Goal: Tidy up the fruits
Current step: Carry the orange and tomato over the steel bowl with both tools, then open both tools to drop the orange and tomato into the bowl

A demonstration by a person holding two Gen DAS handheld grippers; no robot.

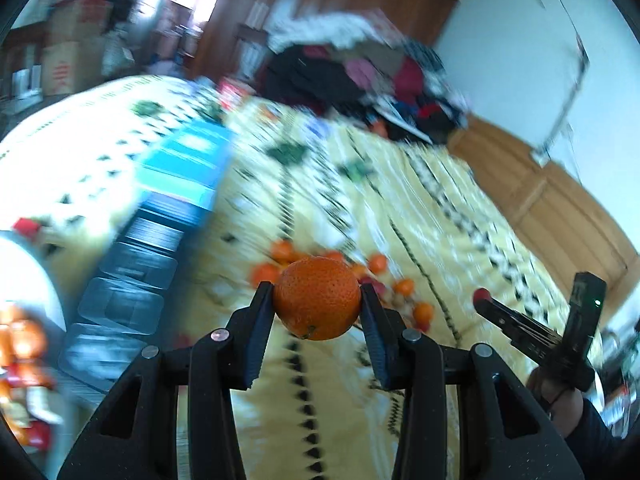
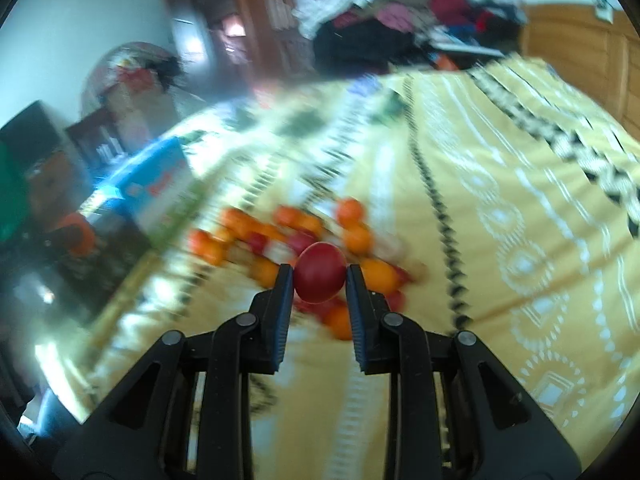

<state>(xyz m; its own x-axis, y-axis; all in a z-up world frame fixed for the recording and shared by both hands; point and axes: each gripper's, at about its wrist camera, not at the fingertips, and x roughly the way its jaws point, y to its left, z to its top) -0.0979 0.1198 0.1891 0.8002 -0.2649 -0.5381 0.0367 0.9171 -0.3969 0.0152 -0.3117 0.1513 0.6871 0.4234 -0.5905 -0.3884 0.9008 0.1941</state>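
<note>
Left tongs (image 1: pixel 317 300) pinch orange (image 1: pixel 317 298) w/ firm grippy rind at 3 & 9 o'clock; right tongs (image 2: pixel 319 280) pinch smooth, slippery red fruit (image 2: pixel 320 272), prob bruises easily.

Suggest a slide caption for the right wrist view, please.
Right claw grips a red fruit above the fruit pile.

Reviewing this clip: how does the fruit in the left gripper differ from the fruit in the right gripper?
Colour: the orange fruit in the left gripper is bright orange; the red fruit in the right gripper is deep red.
Skin: the orange fruit is dimpled; the red fruit looks smooth.
Size: the orange fruit spreads its jaws wider than the red fruit does.
Shared: both are roundish, clamped at the fingertips above the fruit pile.
</note>
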